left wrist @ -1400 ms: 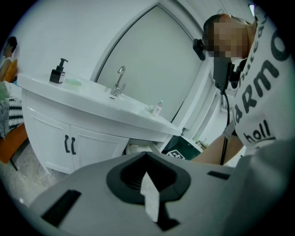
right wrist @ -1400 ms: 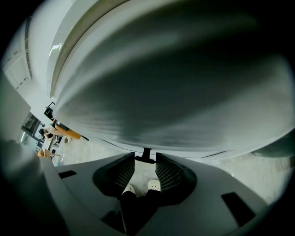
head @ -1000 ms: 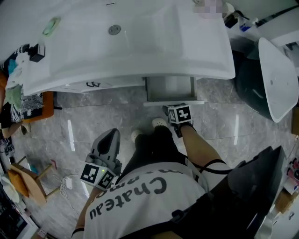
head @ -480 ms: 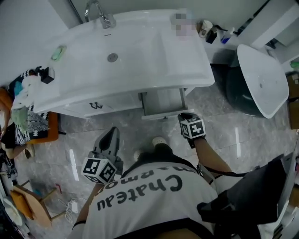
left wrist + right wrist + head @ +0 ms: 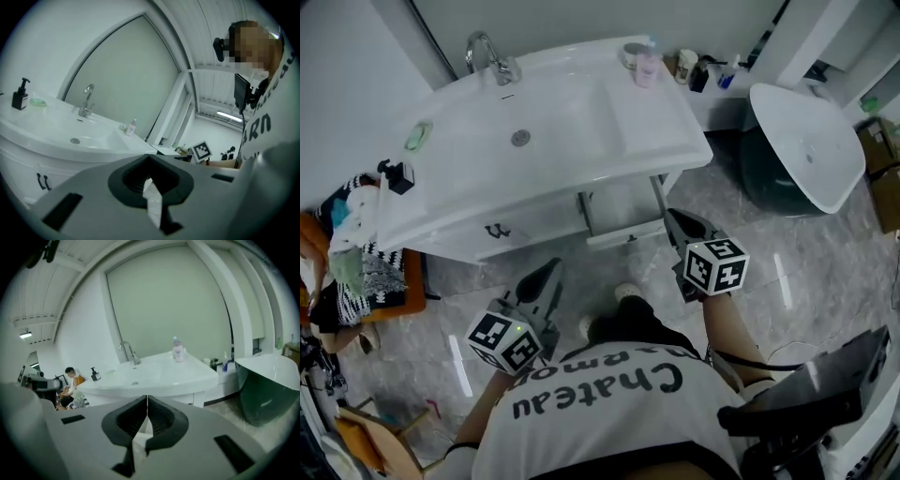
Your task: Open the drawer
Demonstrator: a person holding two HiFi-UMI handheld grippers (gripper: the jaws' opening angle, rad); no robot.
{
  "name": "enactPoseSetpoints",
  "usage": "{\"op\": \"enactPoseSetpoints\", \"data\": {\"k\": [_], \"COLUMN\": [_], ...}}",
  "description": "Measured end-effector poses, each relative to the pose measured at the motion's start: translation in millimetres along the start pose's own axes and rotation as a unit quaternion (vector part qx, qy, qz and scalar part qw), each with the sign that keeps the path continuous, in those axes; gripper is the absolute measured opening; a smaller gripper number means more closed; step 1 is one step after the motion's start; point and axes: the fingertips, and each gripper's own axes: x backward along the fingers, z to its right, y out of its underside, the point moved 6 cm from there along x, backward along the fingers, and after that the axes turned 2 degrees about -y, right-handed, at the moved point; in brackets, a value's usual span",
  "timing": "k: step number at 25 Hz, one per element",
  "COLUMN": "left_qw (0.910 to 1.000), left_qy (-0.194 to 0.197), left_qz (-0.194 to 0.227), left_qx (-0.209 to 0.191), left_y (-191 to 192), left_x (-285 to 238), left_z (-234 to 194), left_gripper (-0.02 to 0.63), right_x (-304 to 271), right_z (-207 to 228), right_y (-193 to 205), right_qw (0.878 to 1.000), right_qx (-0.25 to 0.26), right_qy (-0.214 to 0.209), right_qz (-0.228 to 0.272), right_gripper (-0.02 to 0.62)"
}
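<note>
Under the white sink vanity (image 5: 487, 211) the grey drawer (image 5: 622, 208) stands pulled out, its white front panel (image 5: 628, 234) toward me. My right gripper (image 5: 673, 218) hangs to the right of the drawer front, apart from it. Its jaws have just been closing and are shut with nothing between them; the right gripper view shows the pads (image 5: 140, 420) meeting. My left gripper (image 5: 553, 268) is lower left of the drawer, in front of the vanity, shut and empty. Both gripper views look level across the sink (image 5: 154, 373) (image 5: 70, 136).
A faucet (image 5: 487, 54), a pink bottle (image 5: 647, 67) and a black dispenser (image 5: 397, 176) stand on the sink top. A white basin on a dark tub (image 5: 806, 150) is at the right. Clothes (image 5: 352, 253) pile at the left. My shoe (image 5: 628, 292) is on the marble floor below the drawer.
My right gripper has left the drawer front and risen toward the camera. The left gripper has risen a little too. The drawer stays pulled out; the head view has lifted back.
</note>
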Motion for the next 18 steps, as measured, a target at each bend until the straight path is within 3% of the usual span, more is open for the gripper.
{"op": "enactPoseSetpoints", "data": {"k": [3, 7, 18], "left_qw": [0.9999, 0.9996, 0.9987], "left_qy": [-0.003, 0.0, -0.034], "left_qz": [0.011, 0.025, 0.037], "left_qx": [-0.005, -0.008, -0.007], "left_y": [-4.1, -9.8, 12.1], "left_x": [-2.2, -2.3, -13.3], "left_z": [0.0, 14.6, 57.3], "left_gripper": [0.008, 0.008, 0.009], "right_x": [20.6, 43.0, 67.7], "right_z": [-23.1, -34.7, -9.7], "right_y": [-25.0, -45.9, -36.7], "right_qw": [0.998, 0.994, 0.993], "right_qx": [0.002, 0.004, 0.019], "right_qy": [-0.013, -0.051, -0.096], "right_qz": [0.064, 0.098, 0.07], "right_gripper": [0.015, 0.015, 0.011]}}
